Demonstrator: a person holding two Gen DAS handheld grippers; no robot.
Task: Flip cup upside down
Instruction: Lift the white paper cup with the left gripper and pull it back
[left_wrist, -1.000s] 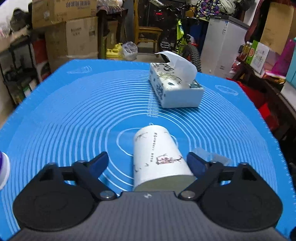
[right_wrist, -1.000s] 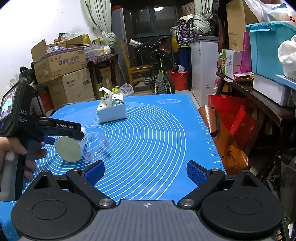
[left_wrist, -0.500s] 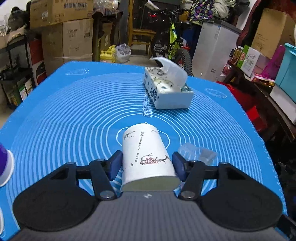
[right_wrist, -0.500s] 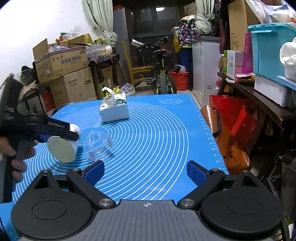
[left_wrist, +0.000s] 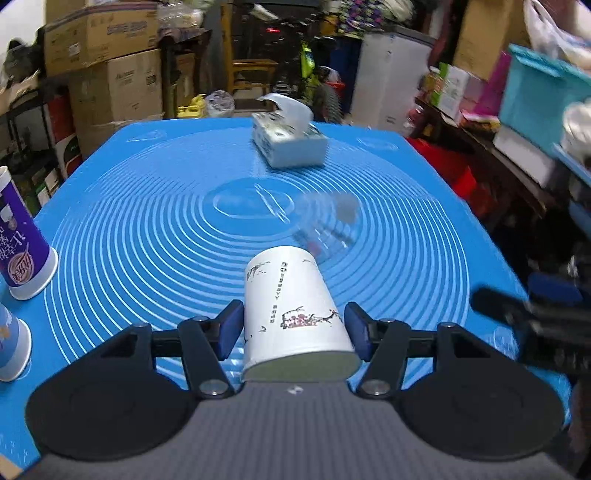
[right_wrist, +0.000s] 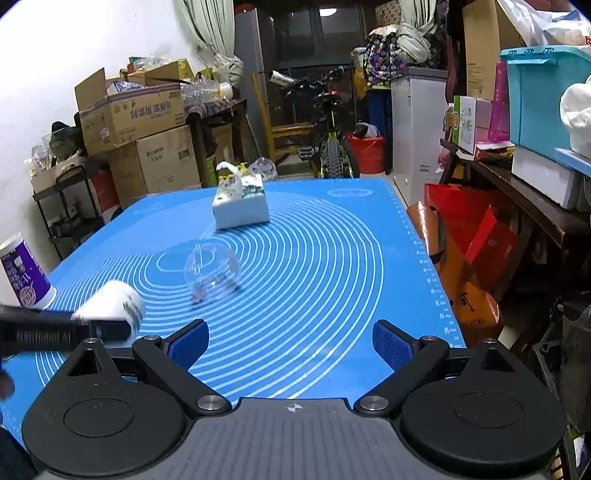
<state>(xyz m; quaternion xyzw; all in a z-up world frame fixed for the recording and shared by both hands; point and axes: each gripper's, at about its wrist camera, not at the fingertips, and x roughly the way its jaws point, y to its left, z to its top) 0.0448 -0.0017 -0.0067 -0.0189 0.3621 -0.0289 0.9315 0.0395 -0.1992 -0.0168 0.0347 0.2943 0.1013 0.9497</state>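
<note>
A white paper cup (left_wrist: 293, 310) with a small red-and-black print lies on its side between the fingers of my left gripper (left_wrist: 294, 328), which is shut on it and holds it above the blue mat (left_wrist: 147, 229). Its closed base points toward the camera. The cup also shows blurred in the right wrist view (right_wrist: 110, 304), at the far left with the left gripper. My right gripper (right_wrist: 291, 341) is open and empty over the mat's near edge.
A clear plastic cup (right_wrist: 212, 271) lies on its side mid-mat. A tissue box (left_wrist: 290, 142) stands at the back. A purple cup (left_wrist: 20, 245) stands upside down at the left edge, another cup (left_wrist: 9, 347) below it. Clutter and shelves flank the table.
My left gripper has closed on the white cup, lifted it off the mat and pulled it back toward the near left. The right gripper has stayed still.
</note>
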